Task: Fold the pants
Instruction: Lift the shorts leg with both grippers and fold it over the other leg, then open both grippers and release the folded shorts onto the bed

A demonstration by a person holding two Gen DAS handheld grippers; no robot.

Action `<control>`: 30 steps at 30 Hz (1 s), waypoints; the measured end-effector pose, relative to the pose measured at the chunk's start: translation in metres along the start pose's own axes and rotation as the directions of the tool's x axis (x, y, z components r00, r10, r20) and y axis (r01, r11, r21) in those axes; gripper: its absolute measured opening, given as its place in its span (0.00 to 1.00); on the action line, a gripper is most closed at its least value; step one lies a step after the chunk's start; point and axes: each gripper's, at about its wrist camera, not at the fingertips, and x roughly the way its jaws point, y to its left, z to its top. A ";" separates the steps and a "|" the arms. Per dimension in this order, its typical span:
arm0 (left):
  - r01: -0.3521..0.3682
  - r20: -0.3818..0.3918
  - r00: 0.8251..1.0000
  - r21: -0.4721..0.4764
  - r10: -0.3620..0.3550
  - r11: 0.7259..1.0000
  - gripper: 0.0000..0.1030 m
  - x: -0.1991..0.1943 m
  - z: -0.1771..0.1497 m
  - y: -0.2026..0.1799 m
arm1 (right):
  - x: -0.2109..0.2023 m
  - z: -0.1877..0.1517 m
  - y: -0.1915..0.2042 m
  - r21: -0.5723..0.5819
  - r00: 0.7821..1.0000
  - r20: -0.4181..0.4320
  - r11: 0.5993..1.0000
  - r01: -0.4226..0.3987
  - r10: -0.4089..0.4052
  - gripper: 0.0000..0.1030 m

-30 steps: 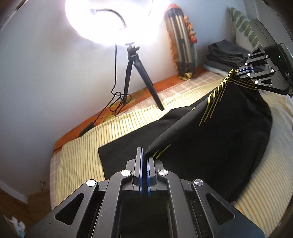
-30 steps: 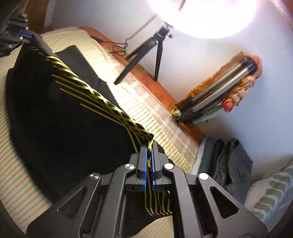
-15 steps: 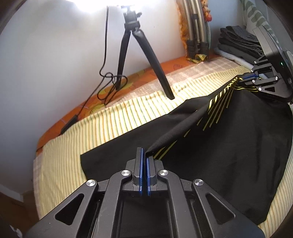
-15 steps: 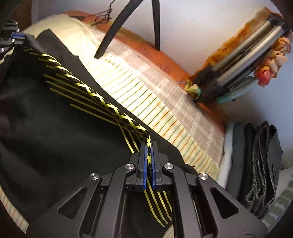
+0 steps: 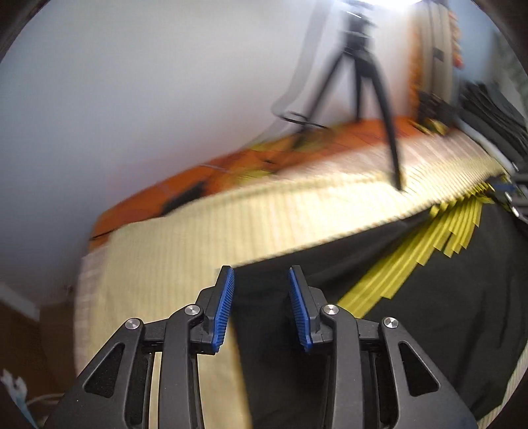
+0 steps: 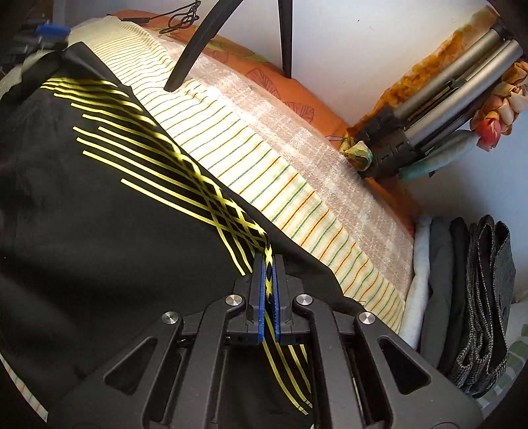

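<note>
Black pants with yellow stripes (image 6: 99, 231) lie folded over on a yellow striped bed sheet (image 6: 264, 165). My right gripper (image 6: 269, 260) is shut on the striped edge of the pants near the bed's right end. My left gripper (image 5: 260, 283) is open, its blue pads apart just above the pants' far-left corner (image 5: 260, 297). The pants (image 5: 429, 297) spread to the right in the blurred left wrist view. The left gripper's blue tips (image 6: 52, 31) show at the top left of the right wrist view.
A black tripod (image 6: 204, 43) stands on the bed by the wall, also in the left wrist view (image 5: 363, 82). A folded tripod bundle (image 6: 445, 112) leans on the wall. A stack of folded dark clothes (image 6: 472, 297) lies at the right. Cables (image 6: 181, 16) lie on the orange mattress edge.
Both grippers have lowered the lifted pant edge onto the sheet. My left gripper has opened and let go of the pants. My right gripper stays shut on the striped edge.
</note>
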 end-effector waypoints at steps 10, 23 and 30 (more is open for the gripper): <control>0.021 0.023 1.000 -0.062 -0.020 0.998 0.33 -0.033 -0.034 0.042 | 0.000 0.002 -0.002 -0.001 1.000 -0.008 1.000 0.004 -0.004 0.03; 0.032 -0.032 0.999 -0.071 -0.034 0.997 0.33 0.004 -0.037 0.032 | -0.002 -0.001 -0.017 0.070 0.999 -0.042 0.997 0.027 -0.024 0.03; 0.021 -0.027 0.999 -0.049 -0.022 0.999 0.33 -0.001 -0.034 0.022 | 0.001 0.006 0.000 0.004 1.000 -0.011 1.000 0.015 -0.015 0.03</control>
